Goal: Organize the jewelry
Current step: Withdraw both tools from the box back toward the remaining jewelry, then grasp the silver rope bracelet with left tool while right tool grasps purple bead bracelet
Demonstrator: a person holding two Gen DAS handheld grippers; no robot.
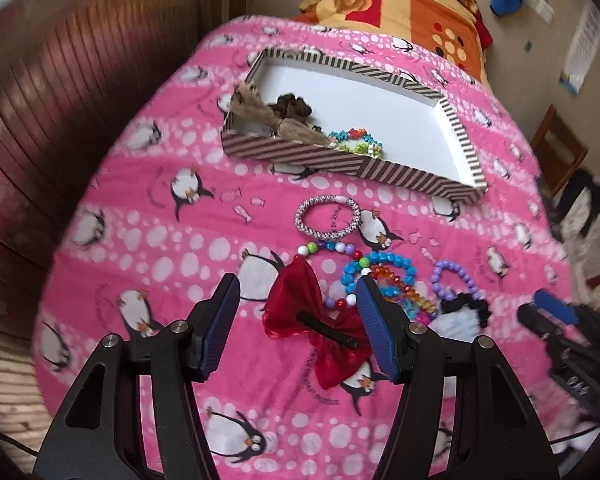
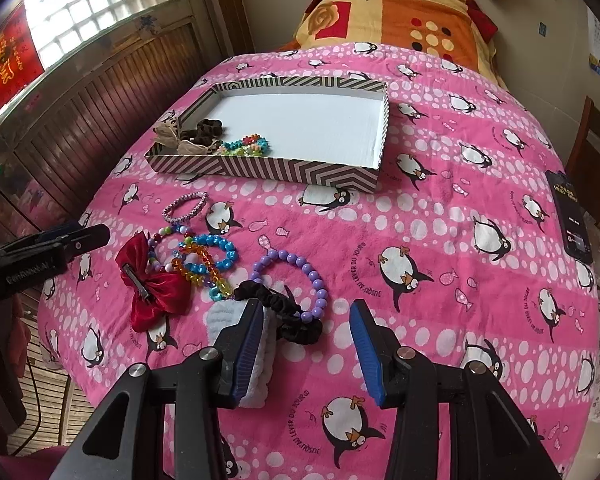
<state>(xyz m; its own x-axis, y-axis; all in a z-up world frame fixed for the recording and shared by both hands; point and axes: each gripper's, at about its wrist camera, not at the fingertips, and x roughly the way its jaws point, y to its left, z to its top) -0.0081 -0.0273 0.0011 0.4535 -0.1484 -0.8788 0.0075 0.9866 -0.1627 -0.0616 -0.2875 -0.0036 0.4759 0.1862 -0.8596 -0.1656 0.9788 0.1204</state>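
Left wrist view shows the left gripper (image 1: 298, 292) with its jaws spread wide and nothing between the pads, hovering above the red bow clip (image 1: 320, 330) on the pink penguin bedspread (image 1: 148, 216). The bow lies just under the gap, nearer the right-hand finger, and its black clip bar runs slantwise across the opening, so I judge the gripper must drop almost straight down and close across the bow's narrow waist. Just past the fingertips sit the multicoloured bead strand (image 1: 332, 247), the blue bead bracelet (image 1: 380, 264) tangled with a rainbow one, and the pink woven bangle (image 1: 327, 216). Further ahead, well apart, is the striped box (image 1: 340, 166), already holding a tan bow, a dark scrunchie and a small beaded piece.

From the right wrist, the right gripper (image 2: 306, 312) stands partly open and empty, its left finger over a white fluffy band (image 2: 224, 316). A black scrunchie (image 2: 296, 320) lies just ahead between the fingers, overlapping the purple bead bracelet (image 2: 300, 276). The left gripper is clearly the nearer one to the bow.

Hard to read: the white band is mostly hidden behind the finger, the left view is blurred, and the tangled bracelets cannot be separated by eye.
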